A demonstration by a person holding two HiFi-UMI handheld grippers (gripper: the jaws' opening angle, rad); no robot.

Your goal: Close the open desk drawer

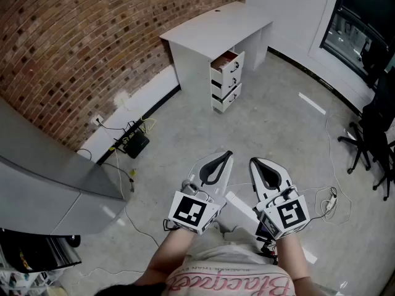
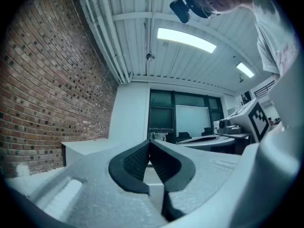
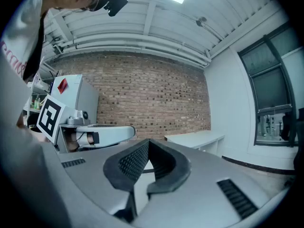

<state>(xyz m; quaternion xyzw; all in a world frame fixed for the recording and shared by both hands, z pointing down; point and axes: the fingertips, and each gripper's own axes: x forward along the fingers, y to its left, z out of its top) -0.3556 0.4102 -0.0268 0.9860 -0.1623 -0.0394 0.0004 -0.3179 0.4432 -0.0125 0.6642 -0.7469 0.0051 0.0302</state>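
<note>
A white desk [image 1: 216,24] stands against the brick wall, far ahead of me in the head view. Its drawer stack holds three drawers, and the top drawer [image 1: 227,62] is pulled out with something reddish inside. My left gripper [image 1: 227,157] and right gripper [image 1: 254,163] are held side by side low in the head view, well short of the desk. Both are shut with nothing between their tips. The left gripper [image 2: 150,142] shows its dark pads meeting, and the desk [image 2: 88,147] is small at the left. The right gripper [image 3: 148,142] is likewise closed, with the desk [image 3: 194,139] beyond.
Cables and a black box [image 1: 136,144] lie on the concrete floor by the wall. A grey counter [image 1: 43,177] curves at the left. A black office chair [image 1: 375,134] stands at the right, with a loose white cable [image 1: 327,199] near my right gripper.
</note>
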